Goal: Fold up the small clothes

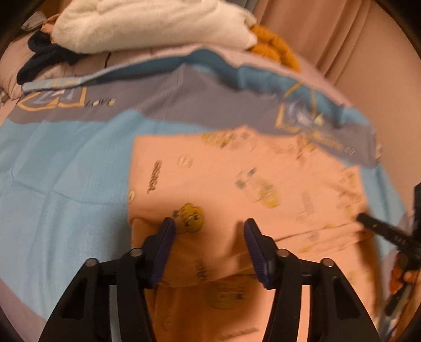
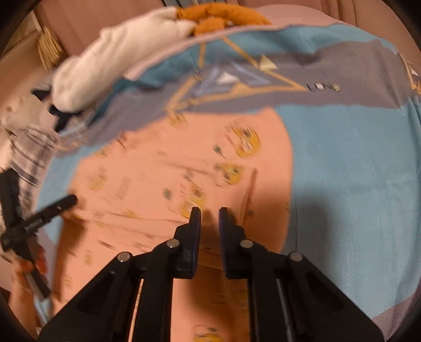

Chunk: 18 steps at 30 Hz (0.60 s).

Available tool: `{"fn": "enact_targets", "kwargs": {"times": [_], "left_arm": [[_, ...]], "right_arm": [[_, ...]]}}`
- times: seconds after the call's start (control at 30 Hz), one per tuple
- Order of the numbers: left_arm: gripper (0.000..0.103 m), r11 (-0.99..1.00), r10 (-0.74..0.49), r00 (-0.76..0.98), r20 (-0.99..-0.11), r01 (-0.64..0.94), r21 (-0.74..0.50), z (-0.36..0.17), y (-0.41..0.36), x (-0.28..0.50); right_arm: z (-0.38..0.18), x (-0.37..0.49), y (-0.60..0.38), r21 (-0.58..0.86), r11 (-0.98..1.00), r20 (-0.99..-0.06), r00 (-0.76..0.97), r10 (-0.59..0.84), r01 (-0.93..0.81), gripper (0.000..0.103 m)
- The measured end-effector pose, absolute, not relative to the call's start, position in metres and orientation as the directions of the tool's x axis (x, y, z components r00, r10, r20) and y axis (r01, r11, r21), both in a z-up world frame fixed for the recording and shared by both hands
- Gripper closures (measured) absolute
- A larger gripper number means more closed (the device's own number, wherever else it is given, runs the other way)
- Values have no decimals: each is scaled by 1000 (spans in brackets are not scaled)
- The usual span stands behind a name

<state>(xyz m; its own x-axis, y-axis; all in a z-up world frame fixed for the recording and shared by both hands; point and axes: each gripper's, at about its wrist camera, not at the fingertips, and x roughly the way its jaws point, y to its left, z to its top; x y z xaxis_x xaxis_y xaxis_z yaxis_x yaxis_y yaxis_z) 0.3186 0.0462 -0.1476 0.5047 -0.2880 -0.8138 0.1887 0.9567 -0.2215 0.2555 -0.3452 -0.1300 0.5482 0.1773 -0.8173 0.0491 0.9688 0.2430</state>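
We see the peach printed garment [image 1: 236, 184] flat on the blue bedspread [image 1: 52, 171], lower centre, long axis toward us, left gripper [image 1: 209, 226] spread above it, right gripper [image 2: 209, 210] nearly clenched, grasping nothing we can see.

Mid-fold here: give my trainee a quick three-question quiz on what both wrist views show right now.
1. True or false: the peach printed garment lies spread on a blue bedsheet.
2. What is piled at the far edge of the bed, beyond the garment? A) a white towel B) a laptop C) a pair of shoes
3. Fill in: of the left tongs and the right tongs, the ____ ones stand wider apart.

Key: 1 true; 2 A; 3 left.
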Motion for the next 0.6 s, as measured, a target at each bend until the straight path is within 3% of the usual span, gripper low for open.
{"fn": "enact_targets", "kwargs": {"times": [0.17, 0.23, 0.3, 0.33, 0.4, 0.6], "left_arm": [[49, 967, -236, 507, -829, 208, -149, -152, 44, 315], [49, 966, -250, 497, -831, 188, -179, -145, 50, 308], [48, 959, -282, 499, -820, 181, -219, -137, 57, 293], [45, 956, -292, 498, -817, 178, -234, -133, 64, 281], [29, 953, -302, 498, -813, 172, -250, -126, 78, 256], [27, 936, -349, 475, -808, 138, -324, -123, 119, 186]], "right_arm": [[-138, 257, -355, 264, 962, -818, 545, 184, 72, 99], [-130, 250, -355, 287, 955, -814, 546, 199, 80, 91], [-118, 234, -354, 325, 943, -790, 567, 232, 67, 76], [-112, 224, -355, 339, 939, -779, 577, 244, 61, 73], [-103, 200, -356, 367, 929, -760, 591, 271, 45, 69], [-100, 120, -372, 437, 896, -748, 584, 315, 76, 51]]}}
